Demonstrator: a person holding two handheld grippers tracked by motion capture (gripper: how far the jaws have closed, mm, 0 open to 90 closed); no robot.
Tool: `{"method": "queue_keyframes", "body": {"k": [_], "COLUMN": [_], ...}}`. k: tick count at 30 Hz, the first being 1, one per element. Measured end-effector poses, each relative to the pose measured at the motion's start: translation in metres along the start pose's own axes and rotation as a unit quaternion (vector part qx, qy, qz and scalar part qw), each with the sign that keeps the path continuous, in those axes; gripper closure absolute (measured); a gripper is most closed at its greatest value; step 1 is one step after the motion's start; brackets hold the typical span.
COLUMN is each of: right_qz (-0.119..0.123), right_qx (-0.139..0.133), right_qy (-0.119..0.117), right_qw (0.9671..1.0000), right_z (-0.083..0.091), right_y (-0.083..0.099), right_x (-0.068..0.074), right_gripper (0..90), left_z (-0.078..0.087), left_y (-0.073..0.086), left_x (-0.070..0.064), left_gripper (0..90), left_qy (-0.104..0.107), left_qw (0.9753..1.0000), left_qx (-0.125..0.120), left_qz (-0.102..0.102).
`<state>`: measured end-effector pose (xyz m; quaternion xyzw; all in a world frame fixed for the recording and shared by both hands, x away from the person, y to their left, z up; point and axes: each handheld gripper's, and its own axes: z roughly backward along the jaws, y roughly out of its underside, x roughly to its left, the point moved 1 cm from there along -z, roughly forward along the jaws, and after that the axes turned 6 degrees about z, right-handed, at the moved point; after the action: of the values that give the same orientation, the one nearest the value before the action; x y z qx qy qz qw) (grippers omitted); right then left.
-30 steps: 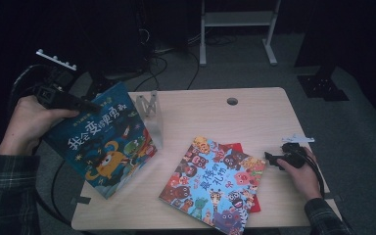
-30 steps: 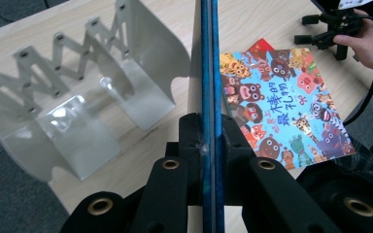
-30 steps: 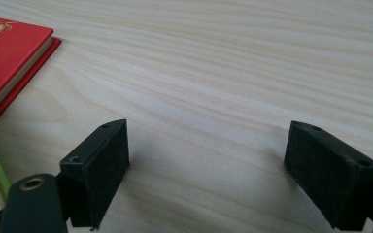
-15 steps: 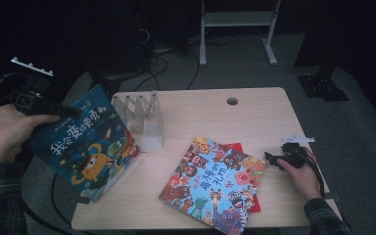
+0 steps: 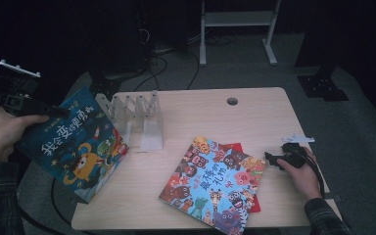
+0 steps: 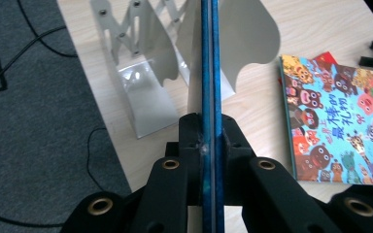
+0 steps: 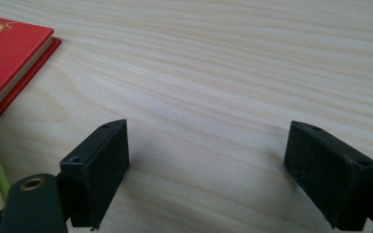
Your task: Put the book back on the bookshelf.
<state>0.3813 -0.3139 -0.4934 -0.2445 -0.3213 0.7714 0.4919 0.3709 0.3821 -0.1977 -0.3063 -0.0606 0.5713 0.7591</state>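
Blue book (image 6: 211, 97) pinched on edge between our left gripper (image 5: 54, 111) jaws, white rack (image 6: 175, 63) just ahead of them. We should keep it upright and line it with a slot. Our right gripper (image 7: 206, 170) rests spread, beside the flat books (image 5: 210, 183).
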Motion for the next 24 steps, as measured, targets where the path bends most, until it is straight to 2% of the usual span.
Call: {"method": "queue_keyframes", "body": {"k": [4,13,20,24], "right_qz": [0.0,0.0,0.0,0.0], "right_qx": [0.0,0.0,0.0,0.0], "right_qy": [0.0,0.0,0.0,0.0], "right_qw": [1.0,1.0,1.0,1.0], "right_z": [0.0,0.0,0.0,0.0], "right_y": [0.0,0.0,0.0,0.0], "right_x": [0.0,0.0,0.0,0.0], "right_gripper": [15.7,15.7,15.7,15.7], "left_z": [-0.001,-0.007,-0.014,-0.017], "left_y": [-0.002,-0.012,-0.023,-0.028], "left_x": [0.002,0.004,0.009,0.012], "left_gripper": [82.8,82.8,82.9,82.8], "left_qy": [-0.011,-0.02,-0.04,-0.042], "left_qw": [0.9999,0.9996,0.9987,0.9984], "left_qx": [-0.003,-0.01,-0.011,-0.011], "left_qz": [0.008,0.018,0.031,0.036]}}
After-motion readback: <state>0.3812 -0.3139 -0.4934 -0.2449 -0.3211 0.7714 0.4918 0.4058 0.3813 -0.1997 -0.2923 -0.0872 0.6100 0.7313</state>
